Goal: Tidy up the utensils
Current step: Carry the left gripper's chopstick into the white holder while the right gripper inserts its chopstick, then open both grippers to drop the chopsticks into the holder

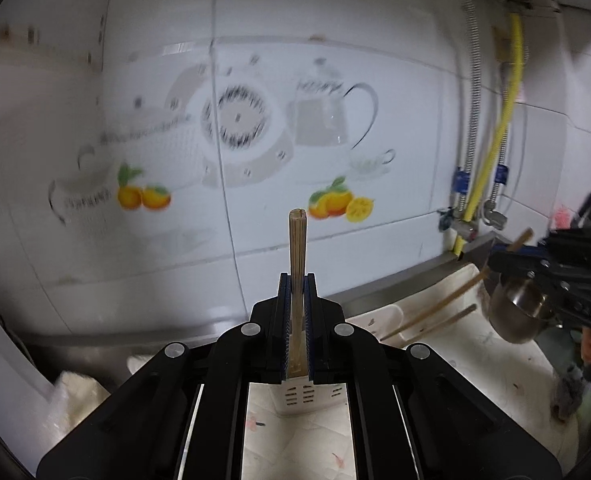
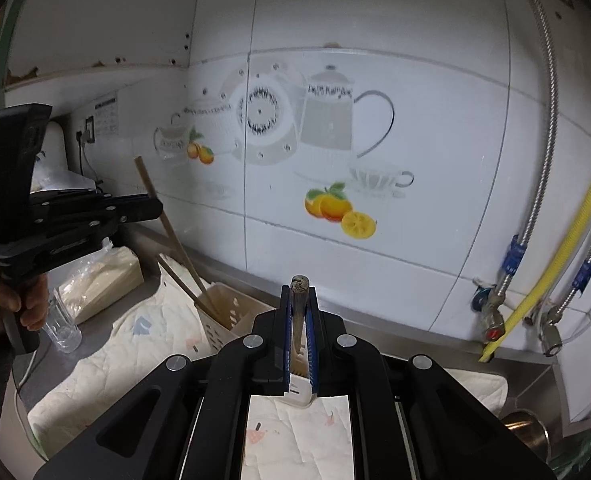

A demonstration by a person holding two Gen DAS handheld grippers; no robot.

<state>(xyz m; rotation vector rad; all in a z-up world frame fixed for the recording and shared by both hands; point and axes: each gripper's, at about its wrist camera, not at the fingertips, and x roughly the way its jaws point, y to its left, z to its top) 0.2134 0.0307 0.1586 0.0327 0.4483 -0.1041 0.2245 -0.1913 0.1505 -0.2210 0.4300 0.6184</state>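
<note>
In the left wrist view my left gripper (image 1: 297, 280) is shut on a light wooden chopstick (image 1: 297, 240) that stands upright, its lower end over a white slotted holder (image 1: 307, 396). At the right edge my right gripper (image 1: 507, 258) grips a slanted chopstick (image 1: 447, 300). In the right wrist view my right gripper (image 2: 299, 292) is shut on a dark-tipped chopstick (image 2: 298, 312) above a white holder (image 2: 297, 394). To the left, the left gripper (image 2: 155, 208) holds a long chopstick (image 2: 147, 180) running down into a beige slotted holder (image 2: 225, 312), beside a second chopstick (image 2: 179, 280).
A white printed cloth (image 2: 135, 360) covers the steel counter. A clear glass (image 2: 61, 328) and a bagged packet (image 2: 103, 280) stand at left, a steel cup (image 1: 515, 312) at right. Pipes, valves (image 2: 491, 320) and a yellow hose (image 2: 567, 240) run down the tiled wall. A hand (image 2: 27, 304) grips the left handle.
</note>
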